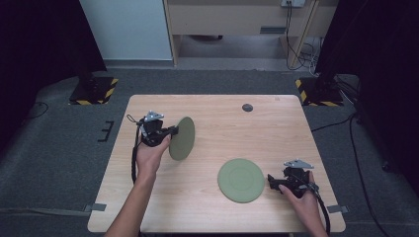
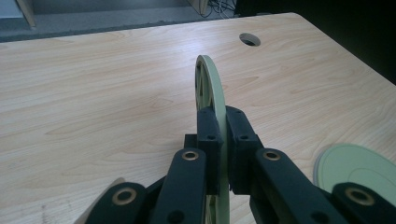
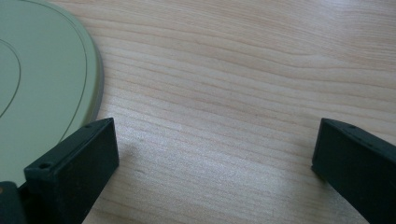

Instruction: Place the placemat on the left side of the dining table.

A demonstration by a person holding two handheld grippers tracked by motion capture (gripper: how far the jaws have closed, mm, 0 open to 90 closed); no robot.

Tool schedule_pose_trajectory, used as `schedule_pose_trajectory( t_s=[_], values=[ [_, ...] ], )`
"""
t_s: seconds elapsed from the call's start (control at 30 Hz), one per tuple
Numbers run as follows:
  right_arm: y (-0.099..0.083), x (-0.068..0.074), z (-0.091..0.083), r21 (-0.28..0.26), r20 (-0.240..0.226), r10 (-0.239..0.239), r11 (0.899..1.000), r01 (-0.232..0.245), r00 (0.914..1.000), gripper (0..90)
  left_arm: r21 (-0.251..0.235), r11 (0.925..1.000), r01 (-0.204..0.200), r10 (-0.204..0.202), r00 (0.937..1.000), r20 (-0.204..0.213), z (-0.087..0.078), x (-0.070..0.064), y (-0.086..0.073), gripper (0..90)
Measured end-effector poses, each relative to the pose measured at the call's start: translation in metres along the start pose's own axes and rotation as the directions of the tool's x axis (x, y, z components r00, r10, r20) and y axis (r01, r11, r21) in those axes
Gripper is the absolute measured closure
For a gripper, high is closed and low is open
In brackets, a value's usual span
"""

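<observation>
Green plate [image 1: 182, 138] is pinched on edge by your left hand-held gripper [image 1: 170, 132], off the tabletop [image 1: 212, 118] at 10 o'clock; lower it flat onto the second plate [image 1: 240, 180] at 5 o'clock, right hand-held gripper [image 1: 271, 178] spread just beside.

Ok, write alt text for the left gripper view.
The left gripper, its two black jaws shut, clamps the rim of a round pale green plate held on edge above a light wooden table. A second round green plate lies flat at lower right; a round hole marks the far tabletop.
</observation>
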State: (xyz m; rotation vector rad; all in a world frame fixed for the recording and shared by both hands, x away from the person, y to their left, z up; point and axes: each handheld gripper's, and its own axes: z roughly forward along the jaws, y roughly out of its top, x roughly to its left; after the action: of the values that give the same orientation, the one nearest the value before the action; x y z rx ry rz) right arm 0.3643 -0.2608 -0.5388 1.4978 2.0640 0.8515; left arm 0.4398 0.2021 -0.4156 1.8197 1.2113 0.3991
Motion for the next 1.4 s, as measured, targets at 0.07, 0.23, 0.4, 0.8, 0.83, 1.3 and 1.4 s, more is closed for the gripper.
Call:
schedule_pose_trajectory(
  t_s=[0.07, 0.23, 0.4, 0.8, 0.83, 1.3, 1.4],
  values=[
    [0.0, 0.0, 0.0, 0.0, 0.0, 0.0, 1.0, 0.0, 1.0, 0.8, 0.0, 1.0, -0.003, 0.003, 0.9999, -0.01, -0.001, 0.003, -0.001, 85.6],
    [0.0, 0.0, 0.0, 0.0, 0.0, 0.0, 1.0, 0.0, 1.0, 0.8, 0.004, 1.0, 0.005, -0.005, 0.9997, -0.022, -0.003, 0.01, -0.003, 85.6],
    [0.0, 0.0, 0.0, 0.0, 0.0, 0.001, 1.0, -0.001, 1.0, 0.8, 0.003, 1.0, 0.009, -0.009, 0.9995, -0.032, -0.007, 0.015, -0.003, 85.6],
    [0.0, 0.0, 0.0, 0.0, 0.0, 0.0, 1.0, 0.0, 1.0, 0.8, 0.005, 0.9998, 0.018, -0.018, 0.9984, -0.054, -0.013, 0.026, -0.008, 85.6],
    [0.0, 0.0, 0.0, 0.0, 0.0, -0.001, 1.0, 0.001, 1.0, 0.8, 0.006, 0.9998, 0.017, -0.017, 0.998, -0.06, -0.014, 0.026, -0.009, 85.6],
    [0.0, 0.001, 0.0, -0.002, -0.001, 0.0, 1.0, 0.0, 1.0, 0.9, 0.018, 0.9996, 0.019, -0.017, 0.9939, -0.109, -0.024, 0.044, -0.021, 85.5],
    [0.0, 0.001, 0.0, -0.002, -0.001, -0.002, 1.0, 0.002, 1.0, 0.9, 0.021, 0.9995, 0.023, -0.02, 0.9931, -0.115, -0.026, 0.048, -0.024, 85.5]
  ],
)
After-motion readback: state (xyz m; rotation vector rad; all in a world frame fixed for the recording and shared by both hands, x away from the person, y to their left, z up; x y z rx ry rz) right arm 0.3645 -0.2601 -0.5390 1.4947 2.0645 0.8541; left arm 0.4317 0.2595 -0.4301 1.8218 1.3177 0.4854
